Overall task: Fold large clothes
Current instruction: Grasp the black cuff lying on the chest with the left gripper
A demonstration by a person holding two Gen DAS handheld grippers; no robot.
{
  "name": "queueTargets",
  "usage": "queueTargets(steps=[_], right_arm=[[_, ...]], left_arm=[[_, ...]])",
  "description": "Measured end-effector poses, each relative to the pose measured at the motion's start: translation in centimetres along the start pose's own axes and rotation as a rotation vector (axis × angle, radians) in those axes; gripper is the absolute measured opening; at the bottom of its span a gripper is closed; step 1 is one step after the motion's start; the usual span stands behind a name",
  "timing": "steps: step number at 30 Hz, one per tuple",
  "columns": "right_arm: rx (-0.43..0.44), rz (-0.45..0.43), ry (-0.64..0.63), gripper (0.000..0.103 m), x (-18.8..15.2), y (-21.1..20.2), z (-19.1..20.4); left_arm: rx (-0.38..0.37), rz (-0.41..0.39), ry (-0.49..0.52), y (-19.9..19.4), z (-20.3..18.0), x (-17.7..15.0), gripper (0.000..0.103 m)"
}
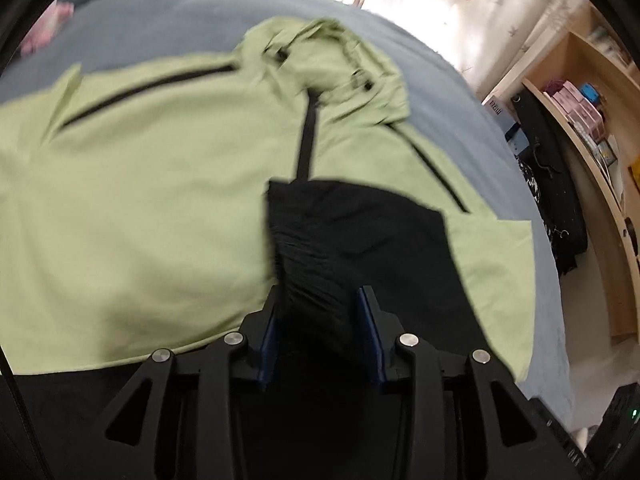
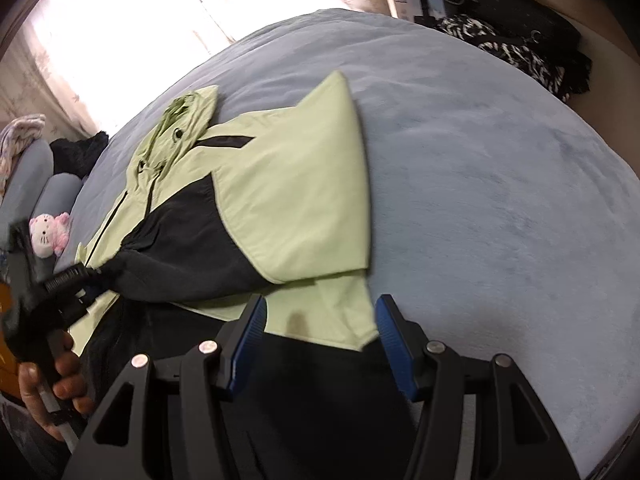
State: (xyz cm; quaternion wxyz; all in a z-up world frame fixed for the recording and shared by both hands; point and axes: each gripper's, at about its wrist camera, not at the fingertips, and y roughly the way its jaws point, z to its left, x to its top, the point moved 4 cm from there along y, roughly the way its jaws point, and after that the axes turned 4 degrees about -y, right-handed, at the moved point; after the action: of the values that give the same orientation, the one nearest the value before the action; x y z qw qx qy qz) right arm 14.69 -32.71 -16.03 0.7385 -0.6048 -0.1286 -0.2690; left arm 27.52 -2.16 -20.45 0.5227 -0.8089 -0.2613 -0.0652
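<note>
A light green hooded jacket (image 1: 140,184) with black panels lies spread on a blue-grey bed (image 1: 192,12). My left gripper (image 1: 322,300) is shut on the jacket's black sleeve cuff (image 1: 316,280), holding it over the jacket's front below the zipper. In the right wrist view the same sleeve (image 2: 184,240) lies folded across the jacket (image 2: 296,184), and the left gripper (image 2: 72,276) holds its cuff at the left. My right gripper (image 2: 320,312) is open, its blue pads on either side of the jacket's green lower edge (image 2: 332,320).
A pink and white plush toy (image 2: 46,232) and grey pillows (image 2: 28,172) lie at the bed's head. Dark clothes (image 2: 520,48) are piled beside the bed. A wooden shelf (image 1: 592,120) with boxes stands past the bed's right edge.
</note>
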Motion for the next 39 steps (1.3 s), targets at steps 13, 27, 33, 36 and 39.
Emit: queueTargets(steps=[13,27,33,36,39], right_arm=[[-0.142,-0.016,-0.019,0.074,8.4,3.3,-1.4],[0.053,0.106,0.067,0.021,15.8,11.8,-2.6],[0.104,0.033,-0.038,0.032,17.2,9.8,1.2],[0.073,0.053,-0.039,0.055,17.2,10.4,0.5],[0.071,0.088,0.001,0.055,17.1,11.5,-0.7]], left_arm=[[-0.054,0.114,0.137,4.2,-1.1,2.9,0.059],[0.021,-0.100,0.212,0.0,-1.6,7.5,0.007],[0.110,-0.210,0.149,-2.4,2.1,8.1,0.007],[0.146,-0.165,0.123,-1.3,4.2,8.0,0.007],[0.166,-0.136,0.075,-0.5,6.5,8.1,0.007]])
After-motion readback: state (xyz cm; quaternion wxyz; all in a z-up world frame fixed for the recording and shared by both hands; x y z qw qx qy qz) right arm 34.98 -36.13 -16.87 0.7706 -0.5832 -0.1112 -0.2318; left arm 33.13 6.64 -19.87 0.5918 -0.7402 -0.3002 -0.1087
